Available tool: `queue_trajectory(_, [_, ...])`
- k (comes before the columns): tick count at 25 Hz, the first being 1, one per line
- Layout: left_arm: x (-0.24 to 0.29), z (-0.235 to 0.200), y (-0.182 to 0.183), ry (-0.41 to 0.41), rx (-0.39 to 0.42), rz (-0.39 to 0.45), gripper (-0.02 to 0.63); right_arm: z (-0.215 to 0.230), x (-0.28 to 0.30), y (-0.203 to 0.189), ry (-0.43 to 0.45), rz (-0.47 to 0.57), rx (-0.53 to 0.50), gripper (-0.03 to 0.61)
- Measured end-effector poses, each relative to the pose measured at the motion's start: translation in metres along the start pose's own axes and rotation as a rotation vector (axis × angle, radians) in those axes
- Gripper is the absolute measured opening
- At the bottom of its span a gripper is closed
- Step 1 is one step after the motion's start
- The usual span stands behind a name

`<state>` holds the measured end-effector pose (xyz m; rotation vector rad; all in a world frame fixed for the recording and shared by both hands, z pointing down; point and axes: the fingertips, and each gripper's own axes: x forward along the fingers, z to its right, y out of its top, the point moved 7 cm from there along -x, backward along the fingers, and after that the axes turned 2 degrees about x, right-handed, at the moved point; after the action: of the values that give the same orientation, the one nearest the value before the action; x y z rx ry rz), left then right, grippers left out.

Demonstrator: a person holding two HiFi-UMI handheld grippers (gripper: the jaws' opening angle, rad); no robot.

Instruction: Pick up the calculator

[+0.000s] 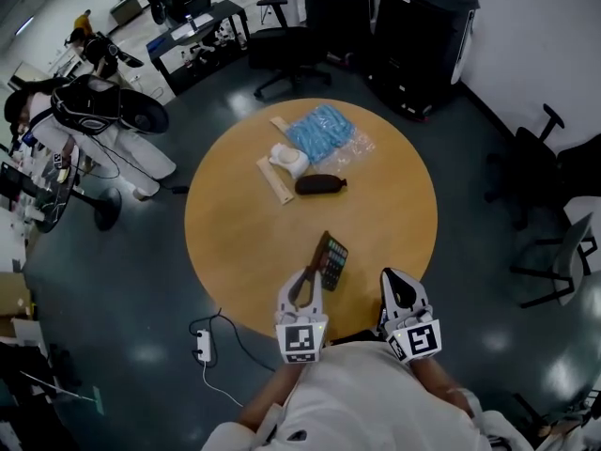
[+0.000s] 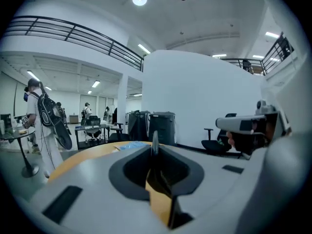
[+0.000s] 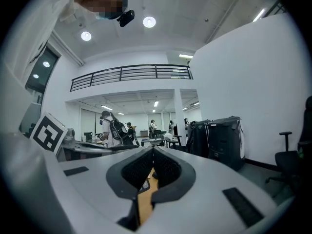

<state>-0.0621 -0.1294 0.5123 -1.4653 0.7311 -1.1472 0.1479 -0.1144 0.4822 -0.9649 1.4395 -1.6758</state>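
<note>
The calculator [image 1: 331, 261], dark with coloured keys, is tilted up off the round wooden table [image 1: 235, 233] near its front edge. My left gripper [image 1: 308, 280] is shut on its near end. In the left gripper view the calculator [image 2: 155, 144] shows edge-on as a thin dark blade pinched between the jaws of the left gripper [image 2: 155, 154]. My right gripper [image 1: 396, 283] hovers beside it to the right, apart from the calculator. In its own view the right gripper [image 3: 152, 156] has its jaws together with nothing between them.
Farther back on the table lie a blue packet [image 1: 322, 132], a white object [image 1: 287, 160], a black pouch [image 1: 319, 184] and a pale wooden strip [image 1: 275, 180]. Office chairs [image 1: 282, 50] and a black bin [image 1: 423, 26] stand behind. A power strip [image 1: 203, 346] lies on the floor at left.
</note>
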Motion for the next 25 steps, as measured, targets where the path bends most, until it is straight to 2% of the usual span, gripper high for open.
queue_trajectory(6, [-0.006,0.003,0.000,-0.009,-0.007,0.011,0.051,-0.012,-0.001,-0.002,0.022,-0.004,-0.007,0.014])
queue_trajectory(25, [-0.016,0.008,-0.006,-0.040,-0.021,0.013,0.051,-0.017,-0.010,-0.003,0.017,-0.023,-0.027,0.014])
